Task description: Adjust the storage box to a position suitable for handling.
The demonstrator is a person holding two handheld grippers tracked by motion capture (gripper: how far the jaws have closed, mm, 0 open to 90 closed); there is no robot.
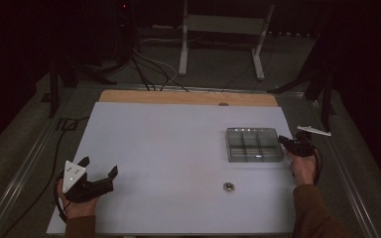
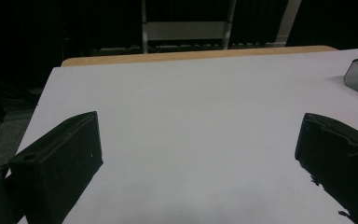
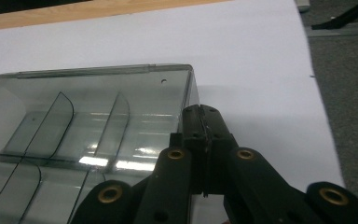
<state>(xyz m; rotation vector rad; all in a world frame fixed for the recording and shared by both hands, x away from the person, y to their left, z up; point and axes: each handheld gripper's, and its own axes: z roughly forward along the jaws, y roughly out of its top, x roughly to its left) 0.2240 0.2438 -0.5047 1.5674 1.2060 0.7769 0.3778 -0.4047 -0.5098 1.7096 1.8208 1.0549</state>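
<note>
Right gripper (image 1: 284, 143) jaws closed, pinching the right wall of the clear divided box (image 1: 254, 145). Left gripper (image 1: 98, 171) wide open, empty, at table's (image 1: 168, 134) 8 o'clock. Nut (image 1: 228, 186) at 6 o'clock of box.

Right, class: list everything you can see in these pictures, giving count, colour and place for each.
Compartment box: one, clear grey plastic with dividers, right side of the table.
Nut: one, silvery metal, on the table in front of the box.
Table: one, white top with a wooden far edge.
Frame: one, white metal, on the floor beyond the table.
Left gripper: one, black, near left corner, jaws open.
Right gripper: one, black, at the box's right wall, jaws shut.
</note>
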